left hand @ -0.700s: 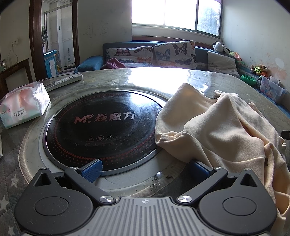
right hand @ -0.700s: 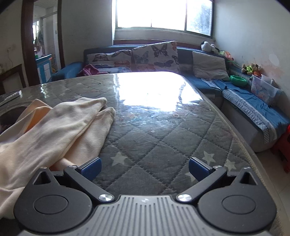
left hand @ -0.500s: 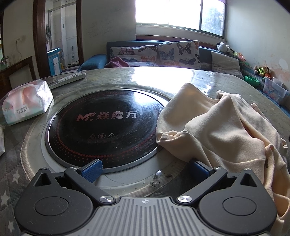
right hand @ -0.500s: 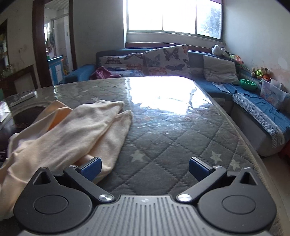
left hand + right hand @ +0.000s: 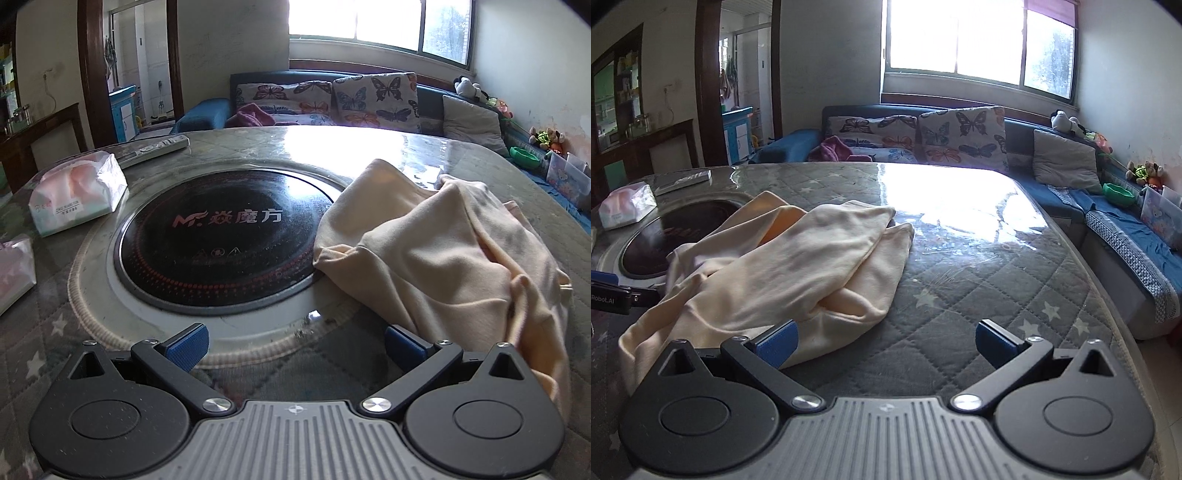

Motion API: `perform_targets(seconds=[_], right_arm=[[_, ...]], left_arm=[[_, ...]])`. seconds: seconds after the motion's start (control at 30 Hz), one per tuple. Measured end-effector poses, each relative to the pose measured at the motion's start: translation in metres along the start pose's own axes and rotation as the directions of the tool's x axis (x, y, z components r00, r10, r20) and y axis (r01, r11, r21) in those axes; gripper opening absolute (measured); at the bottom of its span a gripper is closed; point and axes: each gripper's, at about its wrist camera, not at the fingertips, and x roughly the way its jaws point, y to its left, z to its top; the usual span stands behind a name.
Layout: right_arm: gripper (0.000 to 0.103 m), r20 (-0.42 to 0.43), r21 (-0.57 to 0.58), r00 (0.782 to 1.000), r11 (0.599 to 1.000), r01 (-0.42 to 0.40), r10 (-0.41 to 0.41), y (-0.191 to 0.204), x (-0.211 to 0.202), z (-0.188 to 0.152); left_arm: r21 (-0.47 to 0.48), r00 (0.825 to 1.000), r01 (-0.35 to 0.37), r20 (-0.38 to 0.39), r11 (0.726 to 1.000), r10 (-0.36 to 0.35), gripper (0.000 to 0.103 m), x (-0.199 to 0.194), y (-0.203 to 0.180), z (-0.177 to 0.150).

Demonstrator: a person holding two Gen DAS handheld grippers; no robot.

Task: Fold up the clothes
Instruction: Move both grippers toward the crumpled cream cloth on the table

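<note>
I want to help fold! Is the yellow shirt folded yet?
Not yet. The cream garment lies crumpled on the table, partly over the black cooktop. The left gripper and right gripper are open, holding nothing. Grabbing, spreading and folding all remain.

Soft matt cloth garment

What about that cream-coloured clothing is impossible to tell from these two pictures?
- Garment type: the cream garment lies crumpled in both views, its own folds hiding its shape.
- Its near end: in the left wrist view, it runs behind the left gripper.
- Its left end: in the right wrist view, hidden behind the right gripper.
</note>
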Motion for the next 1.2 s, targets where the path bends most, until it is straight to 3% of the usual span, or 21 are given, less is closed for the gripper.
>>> perform_targets(seconds=[0.67,1.2], right_arm=[[0.103,0.000,-0.021,0.998,0.998,-0.064,0.064,0.022,-0.026,-0.015],[0.103,0.026,-0.040,0.996,0.995,-0.089,0.090,0.035,-0.042,-0.015]], left_arm=[[-0.008,0.998,-0.053,0.023,0.999,0.053,0.103,-0.062,-0.041,-0.012],[-0.014,0.999,-0.042,0.029,0.999,0.043,0.103,-0.086,-0.059,-0.019]])
